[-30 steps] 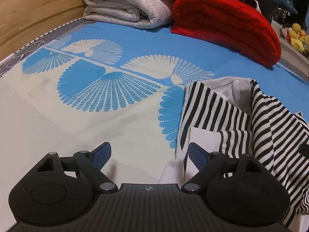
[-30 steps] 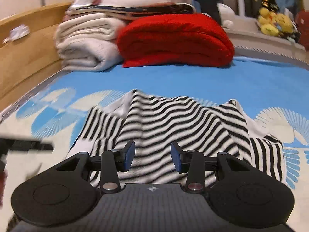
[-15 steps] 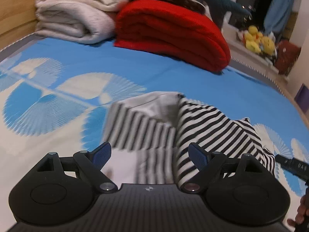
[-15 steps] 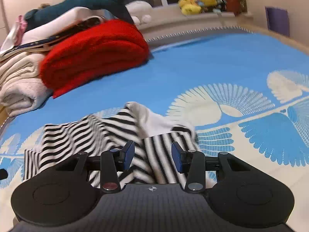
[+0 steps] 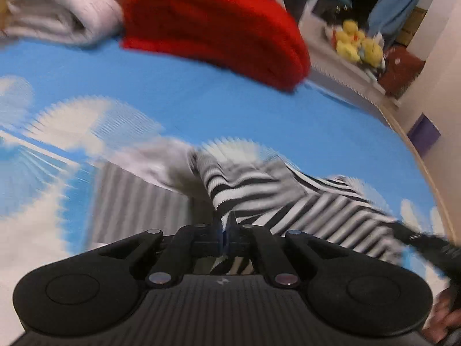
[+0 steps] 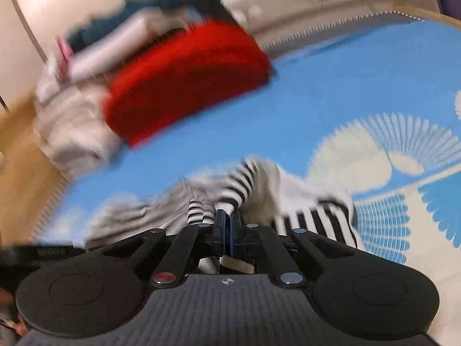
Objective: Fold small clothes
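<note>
A small black-and-white striped garment lies crumpled on the blue and cream bedspread. My left gripper is shut on an edge of its striped cloth, which bunches up just ahead of the fingers. In the right wrist view the same garment spreads ahead, and my right gripper is shut on another edge of it, with cloth showing behind the jaws. Both views are motion-blurred. The right gripper's body shows at the left wrist view's right edge.
A folded red blanket and a stack of folded white blankets lie at the far end of the bed. Yellow plush toys sit on a ledge beyond. A wooden bed frame runs along the left.
Both grippers were open above the garment; both have closed on its striped cloth. Both views have swung, and the cloth is pulled up and bunched.
</note>
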`<state>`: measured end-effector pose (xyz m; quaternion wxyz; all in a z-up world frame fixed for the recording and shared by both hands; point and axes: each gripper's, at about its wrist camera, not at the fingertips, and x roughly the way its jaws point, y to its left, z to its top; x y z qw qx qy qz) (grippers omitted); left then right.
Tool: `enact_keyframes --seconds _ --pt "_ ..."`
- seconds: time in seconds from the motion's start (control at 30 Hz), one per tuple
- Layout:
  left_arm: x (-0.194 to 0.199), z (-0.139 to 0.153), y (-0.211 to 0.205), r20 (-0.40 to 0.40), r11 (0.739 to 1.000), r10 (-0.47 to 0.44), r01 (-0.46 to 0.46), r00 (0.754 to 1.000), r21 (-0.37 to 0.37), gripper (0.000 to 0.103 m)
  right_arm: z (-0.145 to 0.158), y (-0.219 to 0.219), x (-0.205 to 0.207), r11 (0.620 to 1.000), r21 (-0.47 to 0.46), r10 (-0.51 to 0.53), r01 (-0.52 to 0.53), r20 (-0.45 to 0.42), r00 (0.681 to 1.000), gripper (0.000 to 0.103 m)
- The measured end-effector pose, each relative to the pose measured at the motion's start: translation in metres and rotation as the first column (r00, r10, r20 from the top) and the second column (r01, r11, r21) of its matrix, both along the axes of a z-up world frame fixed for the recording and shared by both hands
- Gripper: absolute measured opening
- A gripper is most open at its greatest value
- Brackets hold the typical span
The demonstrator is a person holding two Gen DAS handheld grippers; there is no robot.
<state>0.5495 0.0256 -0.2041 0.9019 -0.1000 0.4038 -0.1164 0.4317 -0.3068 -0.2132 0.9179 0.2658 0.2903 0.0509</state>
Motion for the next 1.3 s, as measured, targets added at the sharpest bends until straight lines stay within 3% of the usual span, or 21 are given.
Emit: enact_keyframes --seconds 0.1,0.2,0.27,0.3,0.33,0.4,0.43,0.47,0.53,0.6,0.73,0.77,0.8,0.83,0.87,0.93,1.07,1.13,1.23,1.3 --pt "-0.004 -0.019 0.035 -0.068 0.999 0.035 -0.034 0.997 0.018 0.002 0.005 -0.019 -0.023 0.996 0.083 -0.037 0.035 0.022 0.999 0.001" --pt "-0.006 -0.047 0.041 -0.142 0.999 0.04 -0.041 0.989 -0.005 0.004 -0.023 -0.03 -0.021 0.992 0.09 -0.078 0.085 -0.079 0.994 0.0" --pt "-0.012 -0.049 0.042 -0.145 0.998 0.062 -0.066 0.987 -0.021 0.016 -0.054 -0.033 -0.016 0.987 0.092 -0.114 0.134 -0.195 0.974 0.001" --pt "-0.015 -0.046 0.043 -0.139 0.997 0.063 -0.069 0.988 -0.036 0.029 -0.063 -0.035 -0.016 0.981 0.081 -0.151 0.174 -0.233 0.961 0.004" --pt "-0.02 -0.041 0.045 -0.126 0.996 0.065 -0.072 0.99 -0.055 0.045 -0.067 -0.037 -0.019 0.973 0.085 -0.188 0.214 -0.243 0.952 0.004" --pt "-0.029 -0.03 0.049 -0.114 0.992 0.079 -0.089 0.99 -0.088 0.062 -0.065 -0.042 -0.033 0.956 0.163 -0.207 0.242 -0.205 0.957 0.009" --pt "-0.034 -0.027 0.051 -0.111 0.991 0.074 -0.085 0.991 -0.106 0.065 -0.062 -0.042 -0.038 0.954 0.192 -0.193 0.229 -0.191 0.963 0.026" --pt "-0.038 -0.023 0.052 -0.112 0.989 0.058 -0.072 0.992 -0.126 0.066 -0.058 -0.041 -0.042 0.957 0.207 -0.17 0.205 -0.177 0.969 0.05" --pt "-0.041 -0.023 0.053 -0.154 0.983 0.031 -0.058 0.988 -0.172 0.067 -0.051 -0.034 -0.049 0.967 0.195 -0.136 0.164 -0.151 0.979 0.065" --pt "-0.038 -0.029 0.048 -0.223 0.975 0.003 -0.053 0.975 -0.216 0.068 -0.05 -0.024 -0.049 0.982 0.157 -0.078 0.102 -0.154 0.985 0.066" --pt "-0.015 -0.052 0.042 -0.354 0.956 0.006 -0.109 0.935 -0.273 0.067 -0.054 -0.002 -0.029 0.999 0.008 -0.031 0.034 -0.234 0.972 0.065" --pt "-0.006 -0.061 0.042 -0.399 0.947 0.007 -0.135 0.917 -0.293 0.059 -0.055 0.003 -0.028 1.0 -0.018 -0.02 0.016 -0.229 0.973 0.057" --pt "0.001 -0.068 0.042 -0.425 0.934 0.004 -0.156 0.905 -0.322 0.01 -0.055 0.007 -0.024 0.999 -0.038 -0.01 0.002 -0.217 0.976 0.043" --pt "0.008 -0.071 0.042 -0.436 0.924 -0.001 -0.166 0.9 -0.343 0.002 -0.053 0.009 -0.018 0.998 -0.055 -0.002 -0.01 -0.209 0.978 0.005" --pt "0.012 -0.067 0.043 -0.428 0.917 0.029 -0.194 0.903 -0.348 0.002 -0.051 0.01 -0.011 0.998 -0.058 -0.006 -0.006 -0.217 0.976 0.001" --pt "0.02 -0.044 0.046 -0.351 0.901 0.057 -0.2 0.935 -0.385 0.002 -0.038 0.005 0.002 0.999 -0.037 -0.04 0.033 -0.198 0.979 0.001" --pt "0.029 0.021 0.062 -0.187 0.848 0.063 -0.151 0.98 -0.507 0.002 0.012 -0.007 0.024 0.996 -0.017 -0.088 0.087 -0.05 0.995 0.001" --pt "0.023 0.042 0.071 -0.121 0.823 0.062 -0.119 0.991 -0.556 0.002 0.036 -0.015 0.022 0.995 0.013 -0.102 0.101 0.052 0.993 0.001" --pt "-0.001 0.033 0.088 -0.054 0.802 0.052 -0.074 0.997 -0.593 0.003 0.046 -0.028 0.004 0.991 0.105 -0.101 0.083 0.182 0.978 0.001" --pt "-0.018 -0.006 0.099 -0.109 0.787 0.051 -0.107 0.993 -0.607 0.004 0.026 -0.034 -0.016 0.987 0.156 -0.077 0.044 0.214 0.974 0.001"
